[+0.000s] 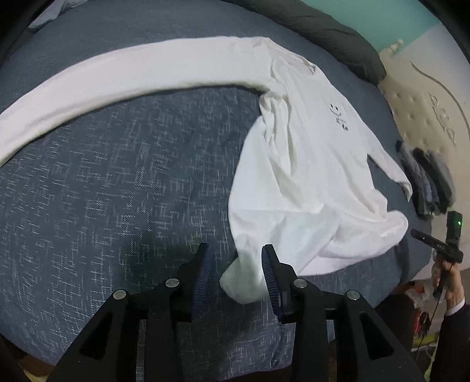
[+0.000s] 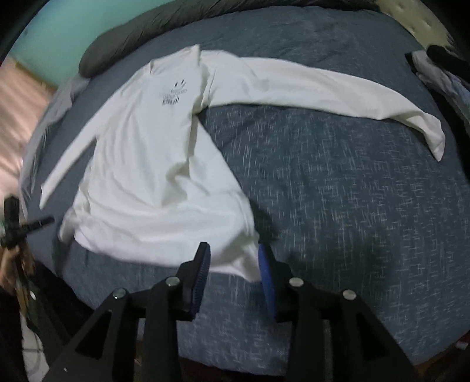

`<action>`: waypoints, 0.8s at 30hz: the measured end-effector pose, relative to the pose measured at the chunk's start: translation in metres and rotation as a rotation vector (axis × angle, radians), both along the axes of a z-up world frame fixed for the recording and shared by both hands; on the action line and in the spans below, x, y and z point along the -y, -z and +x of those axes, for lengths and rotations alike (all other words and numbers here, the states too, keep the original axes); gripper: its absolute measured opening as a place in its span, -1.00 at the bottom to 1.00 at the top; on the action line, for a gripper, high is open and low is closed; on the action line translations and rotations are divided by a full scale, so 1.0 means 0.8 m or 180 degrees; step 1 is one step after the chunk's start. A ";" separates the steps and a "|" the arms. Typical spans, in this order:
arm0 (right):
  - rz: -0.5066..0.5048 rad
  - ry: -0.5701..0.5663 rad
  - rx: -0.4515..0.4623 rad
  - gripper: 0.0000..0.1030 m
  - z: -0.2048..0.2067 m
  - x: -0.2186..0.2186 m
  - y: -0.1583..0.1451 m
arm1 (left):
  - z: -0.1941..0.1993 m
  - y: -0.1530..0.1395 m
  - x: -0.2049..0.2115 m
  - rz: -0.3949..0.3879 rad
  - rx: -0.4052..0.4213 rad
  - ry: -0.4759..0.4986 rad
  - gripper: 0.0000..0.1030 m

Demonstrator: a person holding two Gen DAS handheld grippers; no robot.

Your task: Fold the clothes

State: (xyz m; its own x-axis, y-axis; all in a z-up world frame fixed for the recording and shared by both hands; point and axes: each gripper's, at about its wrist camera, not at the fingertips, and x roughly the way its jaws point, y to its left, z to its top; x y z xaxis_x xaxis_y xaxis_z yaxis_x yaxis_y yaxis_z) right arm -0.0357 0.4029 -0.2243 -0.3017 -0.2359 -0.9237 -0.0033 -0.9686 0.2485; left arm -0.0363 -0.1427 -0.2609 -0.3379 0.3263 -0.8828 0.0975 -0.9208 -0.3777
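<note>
A white long-sleeved shirt (image 1: 293,164) with a small dark print lies spread on the blue-grey bed cover (image 1: 117,191). One sleeve (image 1: 117,76) stretches far out to the left. My left gripper (image 1: 236,248) stands open over a bunched hem corner (image 1: 243,282), which lies between the fingers beside the right pad. In the right wrist view the shirt (image 2: 152,164) lies flat, its sleeve (image 2: 323,88) reaching right. My right gripper (image 2: 234,246) is open too. The other hem corner (image 2: 249,264) lies between its fingers against the right pad, with a gap to the left pad.
A stack of folded dark clothes (image 1: 426,182) sits at the bed's right edge by a cream mattress (image 1: 426,102). A dark grey pillow (image 1: 323,26) lies along the far side. A hand (image 1: 449,282) holds black gear at the right. More clothes (image 2: 440,70) lie at the far right.
</note>
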 end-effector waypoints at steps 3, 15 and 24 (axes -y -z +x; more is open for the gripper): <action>0.0106 -0.0076 0.0084 -0.33 0.005 0.002 0.015 | 0.003 0.006 -0.003 -0.0009 0.0026 0.0082 -0.24; 0.0126 -0.0047 0.0184 -0.33 -0.006 0.001 0.055 | 0.003 0.034 -0.023 -0.0021 0.0190 0.0355 -0.18; 0.0055 -0.0141 0.0165 -0.69 -0.005 0.003 0.064 | -0.002 0.053 -0.037 -0.0055 0.0262 0.0503 -0.75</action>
